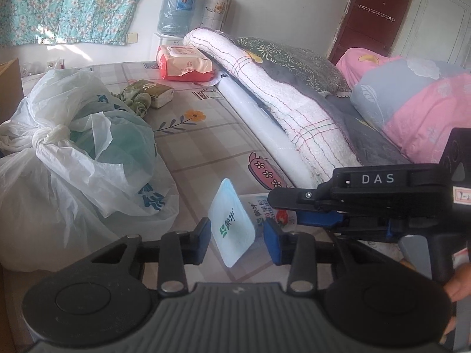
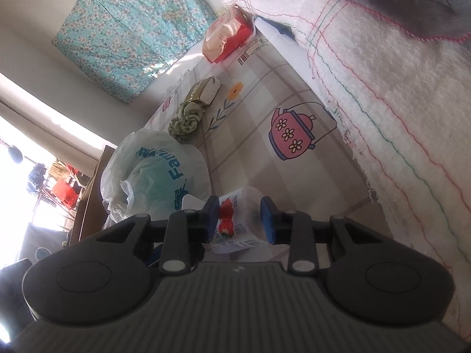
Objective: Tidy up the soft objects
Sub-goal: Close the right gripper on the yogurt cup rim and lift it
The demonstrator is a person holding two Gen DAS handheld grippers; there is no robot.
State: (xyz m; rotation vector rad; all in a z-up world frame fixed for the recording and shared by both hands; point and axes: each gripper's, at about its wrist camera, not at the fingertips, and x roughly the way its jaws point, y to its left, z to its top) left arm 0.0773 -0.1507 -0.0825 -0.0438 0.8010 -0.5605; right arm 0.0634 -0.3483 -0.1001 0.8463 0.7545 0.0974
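L claw (image 1: pixel 238 236) pinches my pale pouch (image 1: pixel 232 223) upright | R claw (image 2: pixel 240 219) clamps the strawberry pack (image 2: pixel 235 220) beside it, low over the bed sheet (image 1: pixel 206 147) | held side by side, likely to group them | tied bag (image 1: pixel 73 153) nearby left

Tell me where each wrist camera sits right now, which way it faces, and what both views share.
Left wrist: on the left gripper, angled down over the patterned bed sheet; its fingers straddle a pale blue pouch; the right gripper and a hand show at right.
Right wrist: on the right gripper, rolled view along the white blanket; its fingers straddle a strawberry pouch.
Shared: strawberry pouch, tied plastic bag, red tissue pack, blanket.
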